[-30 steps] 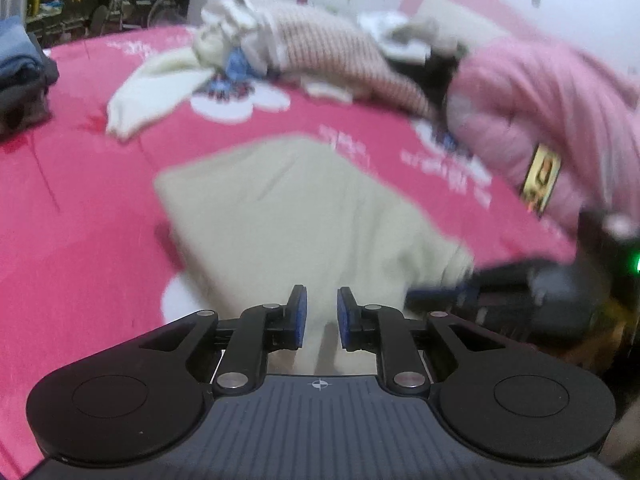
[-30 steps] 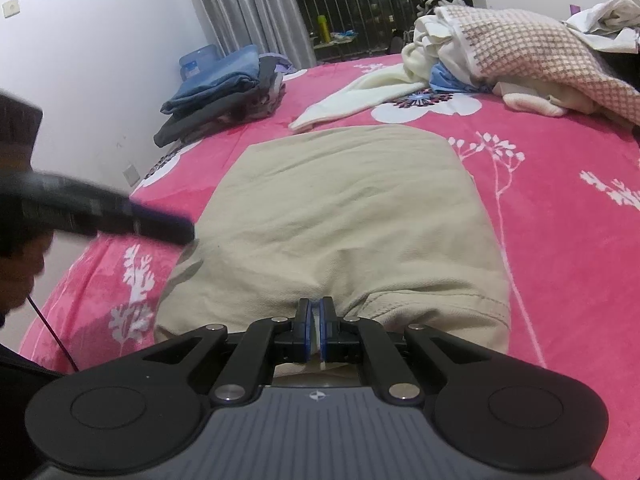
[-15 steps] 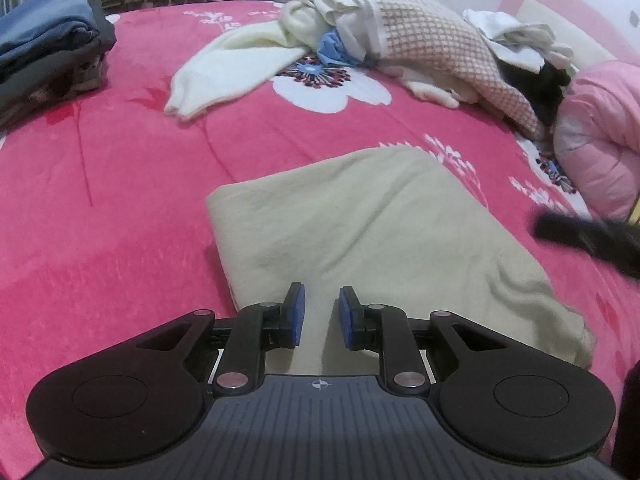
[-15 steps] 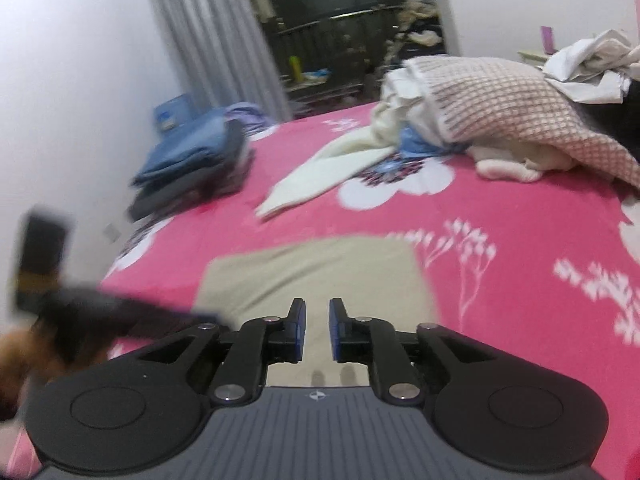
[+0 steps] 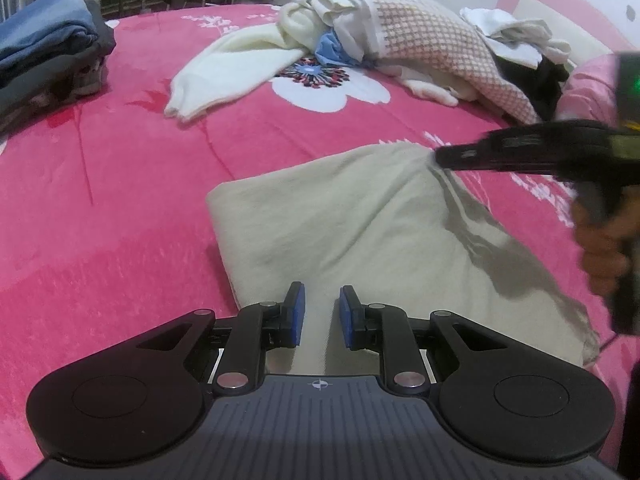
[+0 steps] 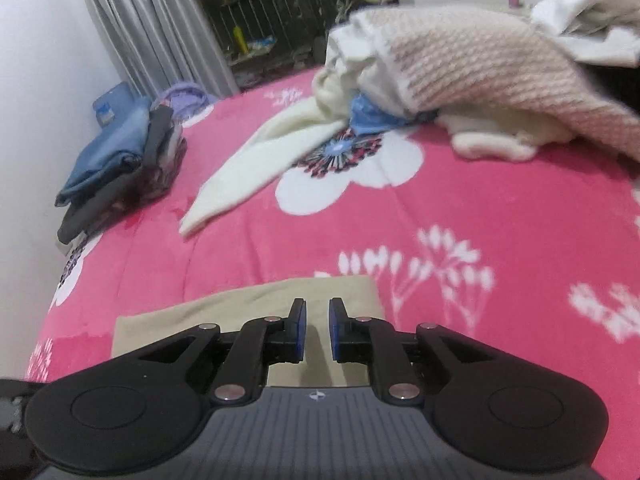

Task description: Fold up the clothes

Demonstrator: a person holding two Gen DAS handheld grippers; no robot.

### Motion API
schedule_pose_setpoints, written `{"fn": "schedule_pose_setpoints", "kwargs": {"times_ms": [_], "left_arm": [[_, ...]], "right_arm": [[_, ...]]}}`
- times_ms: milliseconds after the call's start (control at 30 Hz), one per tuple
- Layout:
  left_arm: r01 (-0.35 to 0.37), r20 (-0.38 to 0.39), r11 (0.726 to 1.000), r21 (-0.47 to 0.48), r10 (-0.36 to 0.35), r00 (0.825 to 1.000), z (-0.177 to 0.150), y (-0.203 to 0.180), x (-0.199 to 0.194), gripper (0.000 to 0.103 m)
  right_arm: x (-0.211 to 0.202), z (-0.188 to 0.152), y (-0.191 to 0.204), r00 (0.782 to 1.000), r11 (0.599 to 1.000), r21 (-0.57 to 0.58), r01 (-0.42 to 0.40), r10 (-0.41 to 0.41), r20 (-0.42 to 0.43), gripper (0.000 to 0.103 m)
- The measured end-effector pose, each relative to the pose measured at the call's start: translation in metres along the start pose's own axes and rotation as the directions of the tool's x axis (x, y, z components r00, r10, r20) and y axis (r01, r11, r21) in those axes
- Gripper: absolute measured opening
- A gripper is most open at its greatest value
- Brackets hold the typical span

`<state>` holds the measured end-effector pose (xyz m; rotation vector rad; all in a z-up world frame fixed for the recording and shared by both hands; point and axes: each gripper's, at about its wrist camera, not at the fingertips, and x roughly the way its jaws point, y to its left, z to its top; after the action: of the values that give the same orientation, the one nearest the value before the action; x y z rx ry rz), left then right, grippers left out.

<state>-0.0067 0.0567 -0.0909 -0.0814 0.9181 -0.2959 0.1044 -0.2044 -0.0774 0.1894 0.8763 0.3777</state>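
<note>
Both grippers hang slightly parted over the folded beige garment on the pink bed.

The left gripper [image 5: 322,312] has a narrow gap between its blue pads with nothing in it, above the near edge of the beige garment [image 5: 360,224]. The right gripper [image 6: 316,328] has just been opening; it holds nothing and sits over the garment's far corner. Beyond lie the pink floral blanket [image 6: 460,208], a cream top [image 6: 264,164], a heap of unfolded clothes [image 6: 460,68] and a folded stack [image 6: 116,164] at far left.
</note>
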Motion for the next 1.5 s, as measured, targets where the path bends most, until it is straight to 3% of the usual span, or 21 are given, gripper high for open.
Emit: {"fn": "schedule_pose_setpoints", "kwargs": {"times_ms": [100,200,233,367,433,533,667,800,967,1033,1500], "left_arm": [[-0.011,0.001,1.0,0.012,0.011,1.0,-0.001,-0.002,0.0,0.019],[-0.017,-0.005,1.0,0.013,0.017,1.0,0.0,-0.004,0.0,0.019],[-0.019,-0.008,1.0,0.013,0.019,1.0,0.001,-0.004,0.001,0.019],[-0.038,-0.045,0.999,-0.025,0.037,0.998,0.006,-0.005,0.002,0.019],[-0.058,-0.066,0.997,-0.044,0.055,0.996,0.009,-0.007,0.003,0.02],[-0.085,-0.095,0.994,-0.071,0.078,0.992,0.013,-0.01,0.004,0.02],[-0.131,-0.117,0.989,-0.074,0.122,0.986,0.015,-0.017,0.005,0.02],[-0.174,-0.12,0.983,-0.06,0.166,0.979,0.014,-0.024,0.005,0.021],[-0.221,-0.112,0.975,-0.011,0.218,0.969,0.014,-0.034,0.006,0.023],[-0.238,-0.106,0.971,0.014,0.238,0.965,0.013,-0.039,0.006,0.024],[-0.293,-0.074,0.953,0.078,0.299,0.951,0.01,-0.048,0.007,0.03]], "right_arm": [[0.026,-0.006,-0.006,0.999,1.0,-0.01,-0.001,0.001,-0.042,0.008],[0.004,-0.003,-0.007,0.999,1.0,0.014,-0.012,0.012,-0.034,0.009],[-0.006,-0.003,-0.008,0.999,1.0,0.021,-0.019,0.019,-0.029,0.013],[-0.063,-0.024,-0.013,0.997,0.997,-0.004,-0.077,0.077,-0.018,0.014],[-0.077,-0.041,-0.012,0.993,0.994,-0.029,-0.102,0.1,-0.06,0.014],[-0.066,-0.074,-0.012,0.988,0.995,-0.095,-0.044,0.029,-0.154,0.011],[-0.07,-0.077,-0.013,0.993,0.999,-0.046,-0.029,0.023,-0.118,0.011],[-0.108,-0.073,0.003,0.996,0.991,-0.109,-0.083,0.079,-0.039,0.014],[-0.1,-0.104,0.001,0.988,0.98,-0.165,-0.114,0.093,-0.126,0.013],[-0.097,-0.114,-0.006,0.989,0.981,-0.146,-0.129,0.117,-0.085,0.013],[-0.098,-0.118,-0.005,0.991,0.983,-0.136,-0.126,0.118,-0.069,0.013]]}}
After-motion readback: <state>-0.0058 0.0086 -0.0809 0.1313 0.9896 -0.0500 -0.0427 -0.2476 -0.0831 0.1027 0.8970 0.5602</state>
